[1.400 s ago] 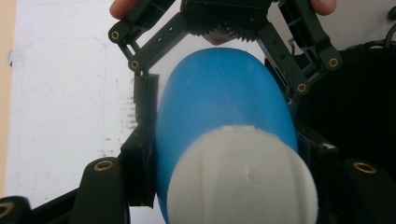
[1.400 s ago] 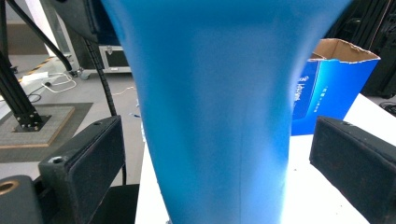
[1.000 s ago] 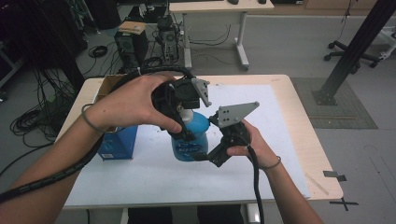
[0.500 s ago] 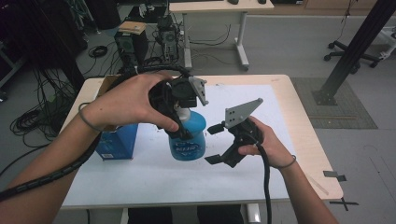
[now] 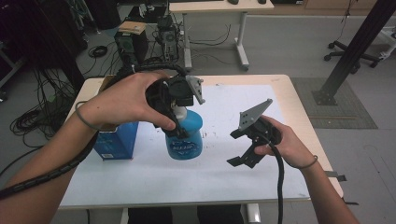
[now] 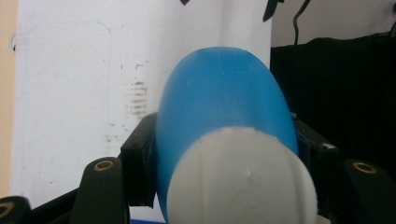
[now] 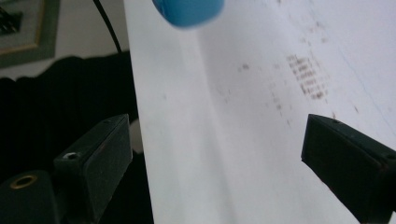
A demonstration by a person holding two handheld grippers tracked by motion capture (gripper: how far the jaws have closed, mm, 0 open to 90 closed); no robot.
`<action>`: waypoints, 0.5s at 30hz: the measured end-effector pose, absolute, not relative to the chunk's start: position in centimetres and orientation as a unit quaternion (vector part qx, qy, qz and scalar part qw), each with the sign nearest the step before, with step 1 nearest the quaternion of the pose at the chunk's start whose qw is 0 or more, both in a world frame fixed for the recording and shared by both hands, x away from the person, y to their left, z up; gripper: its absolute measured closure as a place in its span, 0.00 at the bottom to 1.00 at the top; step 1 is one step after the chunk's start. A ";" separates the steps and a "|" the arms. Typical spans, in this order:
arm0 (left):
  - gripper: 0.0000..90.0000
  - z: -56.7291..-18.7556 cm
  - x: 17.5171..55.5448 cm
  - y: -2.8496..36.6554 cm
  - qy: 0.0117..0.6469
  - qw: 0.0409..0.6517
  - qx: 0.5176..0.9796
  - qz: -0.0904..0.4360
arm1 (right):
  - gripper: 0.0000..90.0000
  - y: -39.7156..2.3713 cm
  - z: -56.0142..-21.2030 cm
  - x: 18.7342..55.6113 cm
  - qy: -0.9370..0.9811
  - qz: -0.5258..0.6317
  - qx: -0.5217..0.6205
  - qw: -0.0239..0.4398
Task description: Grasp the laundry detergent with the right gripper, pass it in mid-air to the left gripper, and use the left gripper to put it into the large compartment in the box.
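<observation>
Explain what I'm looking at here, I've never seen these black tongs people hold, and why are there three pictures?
A person holds hand-held tongs in each hand, each carrying its own camera. One picture looks down from above the table; the other two look along each tool's black jaws. On the white-topped table stand a round blue plastic bottle with a white cap and a blue cardboard box. The left tongs are clamped on the bottle's sides. The right tongs are open and empty, off to the bottle's right; their jaws have just been closing slightly.
</observation>
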State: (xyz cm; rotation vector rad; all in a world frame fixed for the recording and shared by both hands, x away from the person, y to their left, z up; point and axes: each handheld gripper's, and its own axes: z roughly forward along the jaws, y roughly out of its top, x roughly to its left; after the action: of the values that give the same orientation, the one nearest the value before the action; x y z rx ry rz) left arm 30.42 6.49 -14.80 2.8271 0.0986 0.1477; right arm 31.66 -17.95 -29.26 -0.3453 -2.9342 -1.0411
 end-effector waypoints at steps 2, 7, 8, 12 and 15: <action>0.42 -14.8 30.4 6.5 0.036 0.155 0.986 0.051 | 0.10 -18.6 -29.4 31.9 -0.946 -0.300 -0.120 0.006; 0.42 -14.8 30.5 6.8 0.040 0.154 0.986 0.052 | 0.10 -19.6 -29.7 32.1 -0.955 -0.262 -0.138 0.012; 0.42 -14.8 30.5 6.9 0.041 0.154 0.986 0.052 | 0.10 -19.8 -29.9 32.2 -0.959 -0.247 -0.139 0.015; 0.42 -14.6 30.6 7.0 0.038 0.150 0.987 0.052 | 0.10 -20.0 -30.1 32.3 -0.965 -0.222 -0.140 0.015; 0.42 -14.6 30.6 7.0 0.038 0.151 0.986 0.052 | 0.10 -20.2 -30.3 32.4 -0.968 -0.207 -0.144 0.012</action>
State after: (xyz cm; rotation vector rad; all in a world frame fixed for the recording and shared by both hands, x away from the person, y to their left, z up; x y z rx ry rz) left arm 30.57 6.95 -14.61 2.8332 0.1089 0.1495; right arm 32.35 -20.22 -30.27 -0.4492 -3.0167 -0.6450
